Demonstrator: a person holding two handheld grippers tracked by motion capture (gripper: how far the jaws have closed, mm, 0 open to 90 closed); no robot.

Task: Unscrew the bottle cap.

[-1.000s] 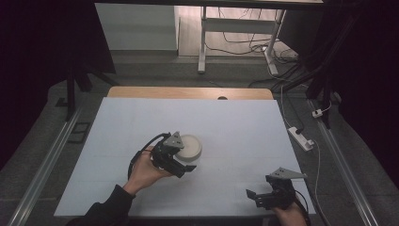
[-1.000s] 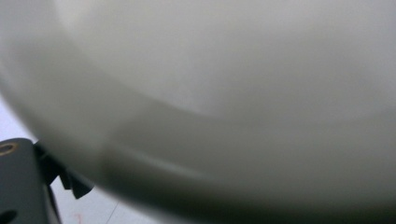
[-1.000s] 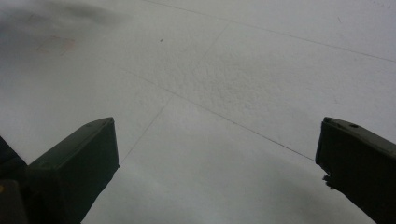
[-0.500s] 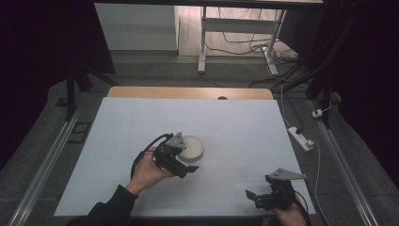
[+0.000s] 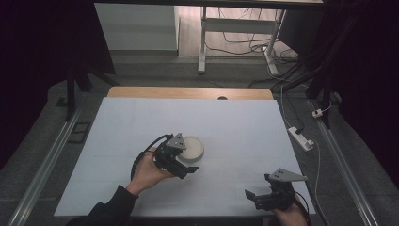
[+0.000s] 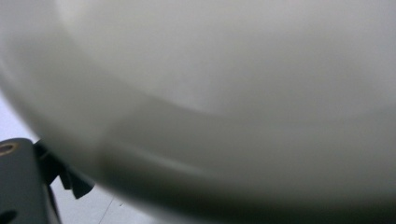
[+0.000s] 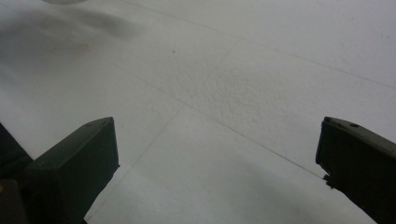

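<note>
Two grippers over the white table sheet, and the round, shallow white bowl sits mid-table right against the left gripper, grip impossible to tell, while the right gripper waits wide, well apart.

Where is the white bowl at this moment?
In the high view the bowl sits near the middle of the white table, left of centre, right against the left gripper.
</note>
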